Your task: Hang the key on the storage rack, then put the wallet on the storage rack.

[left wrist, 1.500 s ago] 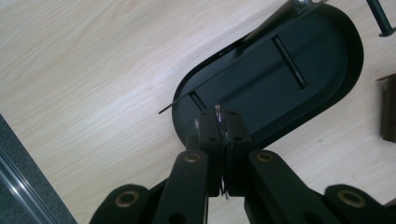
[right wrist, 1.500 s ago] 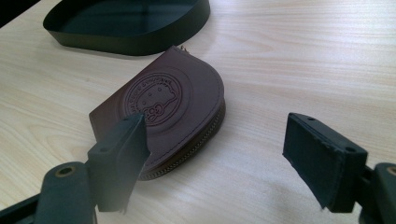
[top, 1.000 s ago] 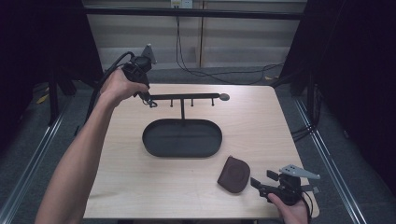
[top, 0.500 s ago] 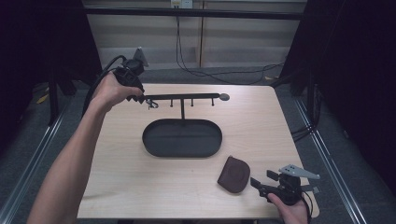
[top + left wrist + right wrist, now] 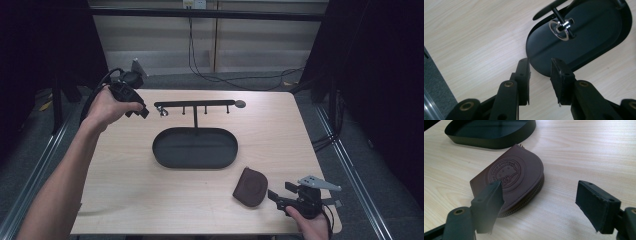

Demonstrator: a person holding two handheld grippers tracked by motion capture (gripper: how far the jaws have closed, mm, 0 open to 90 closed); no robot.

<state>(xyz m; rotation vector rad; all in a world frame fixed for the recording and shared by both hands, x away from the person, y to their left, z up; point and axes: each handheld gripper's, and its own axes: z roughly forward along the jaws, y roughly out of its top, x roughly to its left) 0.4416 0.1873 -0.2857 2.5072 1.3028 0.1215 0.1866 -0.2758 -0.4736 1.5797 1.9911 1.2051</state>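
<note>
We see a key ring (image 5: 560, 29) hanging on the end peg of a black rack (image 5: 195, 104), above an oval tray (image 5: 195, 148). Our left gripper (image 5: 139, 107) sits just beside that end of the rack; its jaws have just been opening and stand a little apart with nothing between them, the ring ahead of the tips. On the table (image 5: 125, 180) near the tray lies a brown pouch (image 5: 516, 177). Our right gripper (image 5: 276, 197) rests close to the pouch, jaws wide apart, holding nothing.
</note>
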